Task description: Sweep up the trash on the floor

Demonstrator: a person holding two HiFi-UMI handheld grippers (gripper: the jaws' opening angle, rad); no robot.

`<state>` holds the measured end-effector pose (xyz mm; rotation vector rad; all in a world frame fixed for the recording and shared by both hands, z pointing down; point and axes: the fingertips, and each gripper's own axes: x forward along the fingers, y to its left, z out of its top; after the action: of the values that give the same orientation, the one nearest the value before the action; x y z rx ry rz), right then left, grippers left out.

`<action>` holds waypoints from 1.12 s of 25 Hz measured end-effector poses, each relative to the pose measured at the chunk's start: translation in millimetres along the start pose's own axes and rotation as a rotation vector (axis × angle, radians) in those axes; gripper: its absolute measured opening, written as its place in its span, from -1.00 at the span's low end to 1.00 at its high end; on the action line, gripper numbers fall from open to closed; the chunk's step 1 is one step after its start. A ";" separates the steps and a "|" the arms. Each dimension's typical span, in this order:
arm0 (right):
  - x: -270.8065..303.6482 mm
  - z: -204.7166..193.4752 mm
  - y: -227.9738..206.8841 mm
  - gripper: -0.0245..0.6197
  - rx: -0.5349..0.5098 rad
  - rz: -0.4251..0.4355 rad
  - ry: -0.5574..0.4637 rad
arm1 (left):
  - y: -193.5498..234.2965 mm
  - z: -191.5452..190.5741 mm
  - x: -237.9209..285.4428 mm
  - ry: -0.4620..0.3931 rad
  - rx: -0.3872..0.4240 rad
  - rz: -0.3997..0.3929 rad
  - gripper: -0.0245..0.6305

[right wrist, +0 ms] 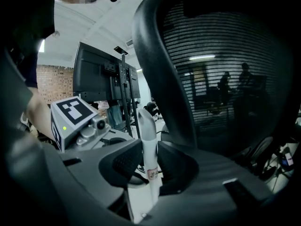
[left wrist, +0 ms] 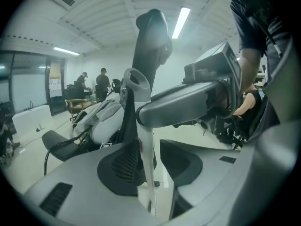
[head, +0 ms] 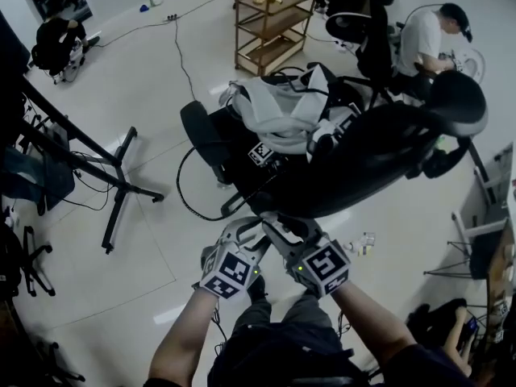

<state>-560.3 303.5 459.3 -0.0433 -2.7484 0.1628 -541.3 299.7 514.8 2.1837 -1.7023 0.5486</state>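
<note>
A thin white handle (left wrist: 143, 140) stands upright between the jaws of my left gripper (left wrist: 154, 164). It lies against the left pad, and a gap shows to the right pad. My right gripper (right wrist: 149, 161) has a white handle (right wrist: 148, 145) with a rounded top between its pads, which sit close against both sides. In the head view the left gripper (head: 246, 230) and the right gripper (head: 278, 226) meet low in the middle, just before a black office chair (head: 363, 160). Small pale scraps of trash (head: 359, 244) lie on the floor to their right. The handle's lower end is hidden.
A second chair draped with a grey jacket (head: 282, 111) stands behind the black one. A black cable (head: 189, 200) loops over the white floor. A tripod stand (head: 113, 176) is at the left, a wooden shelf cart (head: 270, 22) is at the back, and a seated person (head: 423, 39) is at the back right.
</note>
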 end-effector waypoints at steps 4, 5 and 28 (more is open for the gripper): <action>-5.6 -3.3 -6.4 -0.53 0.002 -0.007 0.010 | 9.2 2.0 9.9 -0.001 0.008 0.040 -0.63; -8.9 -5.5 -8.3 -0.47 0.001 -0.007 0.016 | 13.0 2.1 10.4 -0.003 -0.003 0.051 -0.63; -28.1 -42.9 7.8 -0.49 -0.005 0.036 0.139 | 91.1 -14.1 3.6 -0.008 -0.168 0.148 -0.58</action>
<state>-518.0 314.4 487.2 -0.1011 -2.6108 0.1565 -630.4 281.4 530.2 1.9580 -1.8526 0.4166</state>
